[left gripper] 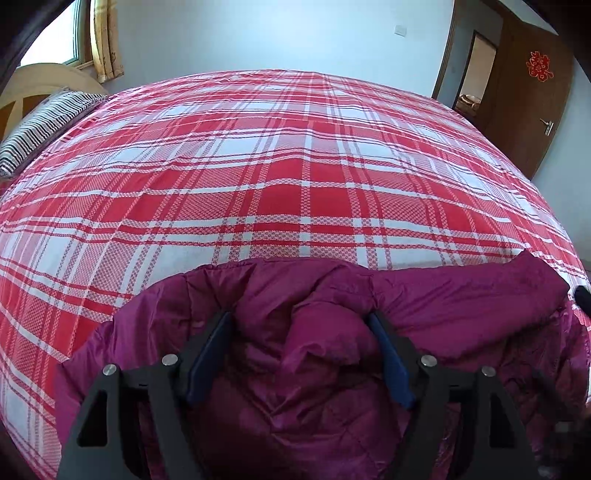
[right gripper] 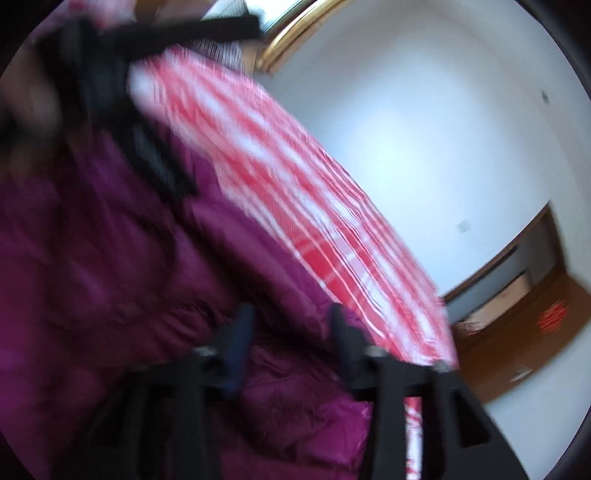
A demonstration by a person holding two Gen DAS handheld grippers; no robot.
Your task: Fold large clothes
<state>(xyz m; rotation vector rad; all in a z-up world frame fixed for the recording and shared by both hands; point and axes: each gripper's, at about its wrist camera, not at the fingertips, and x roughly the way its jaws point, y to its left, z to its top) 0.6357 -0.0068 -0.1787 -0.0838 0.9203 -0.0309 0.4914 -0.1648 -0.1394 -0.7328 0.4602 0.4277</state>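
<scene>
A magenta puffy jacket (left gripper: pixel 424 306) lies bunched at the near edge of a bed with a red and white plaid sheet (left gripper: pixel 277 166). My left gripper (left gripper: pixel 301 325) stands wide over the jacket. A raised fold of the fabric sits between its blue pads (left gripper: pixel 391 362), with a gap on the left side. The right wrist view is blurred. There my right gripper (right gripper: pixel 291 319) is open above the jacket (right gripper: pixel 110 277), with nothing pinched between its fingers. The plaid sheet (right gripper: pixel 295 184) runs behind. A dark blurred shape at the upper left looks like the left gripper (right gripper: pixel 155 158).
A striped pillow (left gripper: pixel 44 122) leans on a wooden headboard (left gripper: pixel 40 79) at the far left, below a window with a yellow curtain (left gripper: pixel 107 44). A brown door (left gripper: pixel 532 110) with a red ornament stands at the far right. White wall (left gripper: pixel 277 33) lies behind the bed.
</scene>
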